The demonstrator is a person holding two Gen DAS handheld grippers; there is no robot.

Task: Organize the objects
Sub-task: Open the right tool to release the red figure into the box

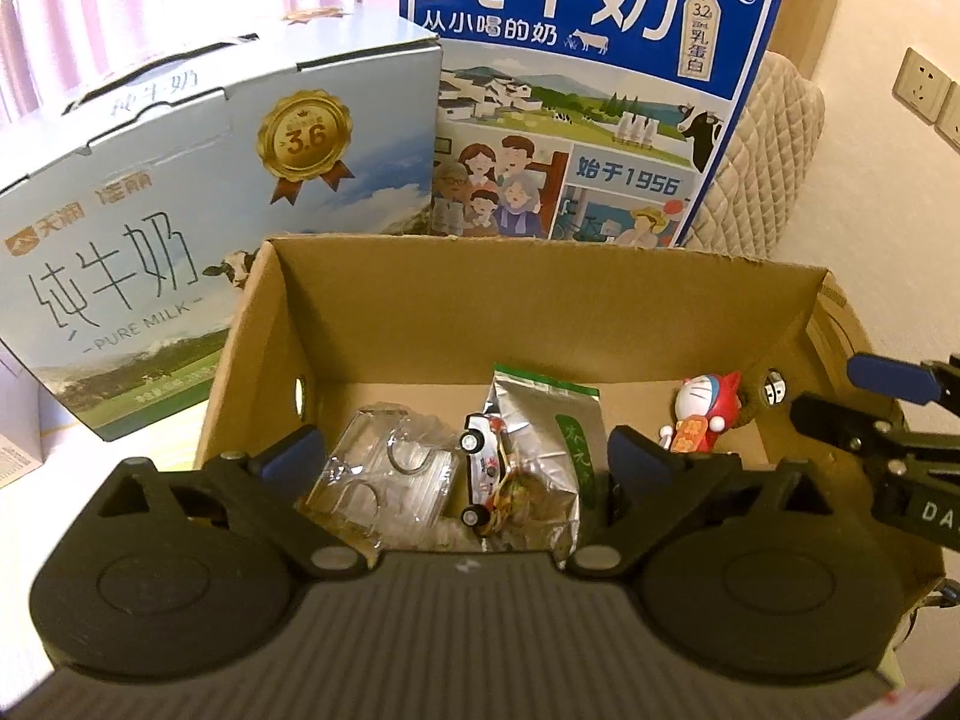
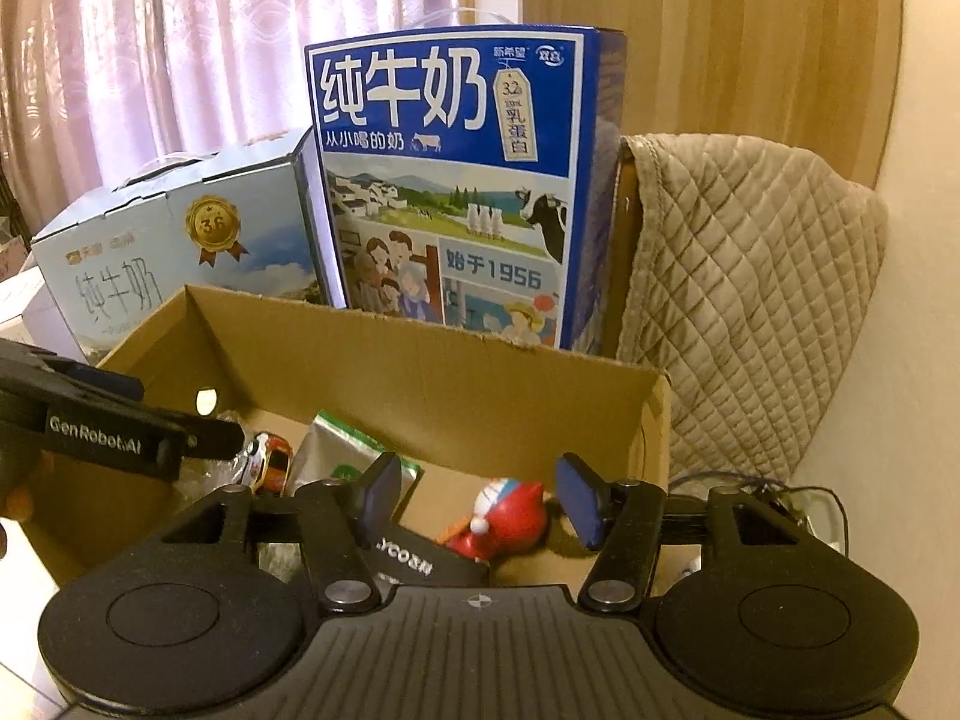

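Note:
An open cardboard box (image 1: 540, 306) (image 2: 420, 354) holds a clear glass cup (image 1: 384, 480), a white and red toy car (image 1: 483, 468) (image 2: 270, 459), a silver and green foil pouch (image 1: 552, 420) (image 2: 342, 438), and a red Doraemon figure (image 1: 699, 417) (image 2: 510, 510). A black item with white lettering (image 2: 414, 561) lies beside the figure. My left gripper (image 1: 462, 456) is open and empty above the cup, car and pouch. My right gripper (image 2: 477, 492) is open and empty above the figure; it also shows at the right edge of the left wrist view (image 1: 888, 396).
A pale blue milk carton case (image 1: 180, 228) (image 2: 180, 252) stands behind the box on the left. A dark blue milk case (image 1: 576, 90) (image 2: 456, 192) stands upright behind it. A quilted beige cover (image 2: 750, 300) drapes a chair on the right. Wall sockets (image 1: 924, 90) are far right.

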